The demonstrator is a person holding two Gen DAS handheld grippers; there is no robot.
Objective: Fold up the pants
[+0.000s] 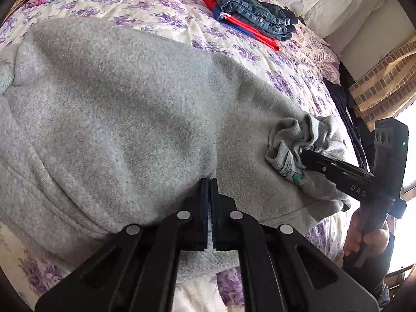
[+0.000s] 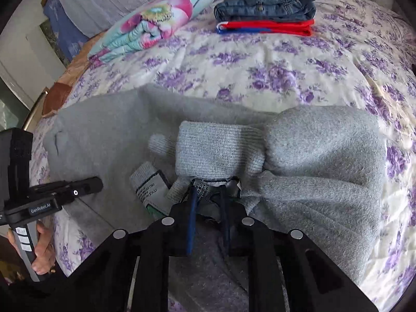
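Observation:
Grey sweatpants (image 1: 117, 109) lie spread on the flowered bedspread (image 1: 166, 18). My left gripper (image 1: 210, 182) is shut, its tips pressed against the grey cloth near the front edge; whether cloth is pinched is unclear. It also shows in the right wrist view (image 2: 96, 182) at the left. My right gripper (image 2: 208, 192) is shut on the bunched ribbed cuff end of the pants (image 2: 218, 153), beside white care labels (image 2: 150, 184). In the left wrist view the right gripper (image 1: 303, 153) bites that bunched cuff (image 1: 291, 132).
Folded jeans (image 2: 265, 0) sit on a red and blue folded garment (image 2: 267, 27) at the far side of the bed. A rolled flowered quilt (image 2: 156, 23) lies at the far left. A window and patterned curtain (image 1: 384, 83) are to the right.

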